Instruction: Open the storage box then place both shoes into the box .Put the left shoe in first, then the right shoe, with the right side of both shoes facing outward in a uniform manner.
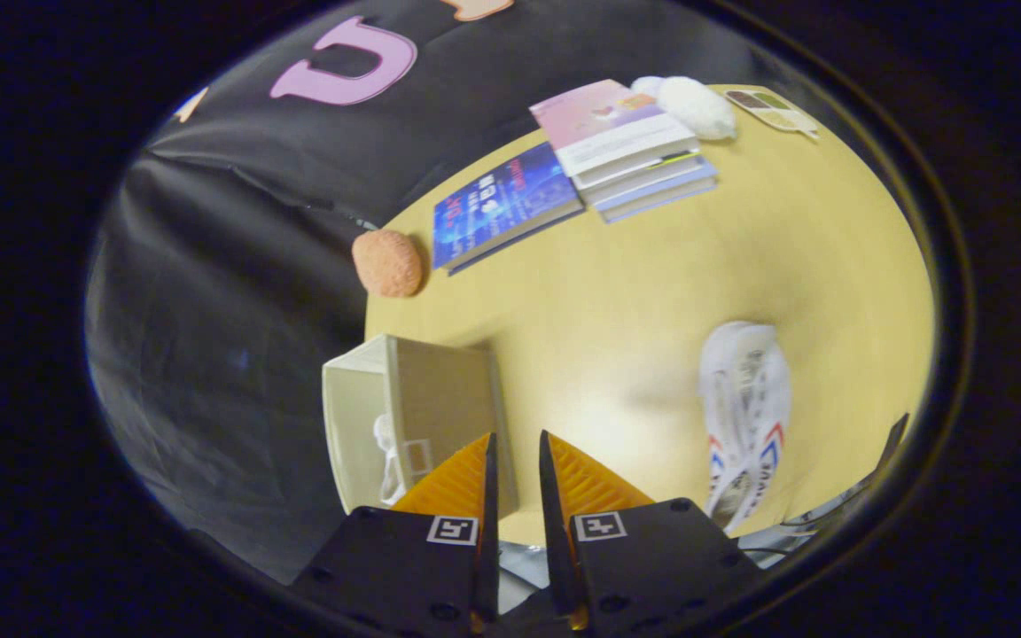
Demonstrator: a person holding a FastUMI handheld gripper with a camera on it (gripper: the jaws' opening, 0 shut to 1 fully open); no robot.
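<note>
**One shoe boxed, second shoe waiting on the table**

Nearest item: my gripper (515, 443). Its two fingers stand close together with only a narrow gap between the tips, and nothing is held in that gap. I class it as nearly pressed together and empty.

Just ahead and to the left of the fingers stands the storage box (360, 416), open, at the table's edge. Something white lies inside, apparently a shoe (386, 465); I cannot confirm which foot or which way it faces.

To the right of the fingers, well apart from the box, a white shoe with red and blue side marks (745, 408) lies on the wooden table (617, 310).

Further off: an orange sponge-like ball (387, 262) at the table's edge, then a blue book (502, 206) beside a stack of books (635, 151). Beyond those, a white plush object (692, 106) and a small card (772, 111).

Judgement: the step in hand is fetching the second shoe. Recommendations: spread the fingers before approaching, take the shoe across its upper near the collar so it does not swing, and check its heading first, so its right side faces outward like its partner. Lower it alongside the first shoe without knocking the box wall.
</note>
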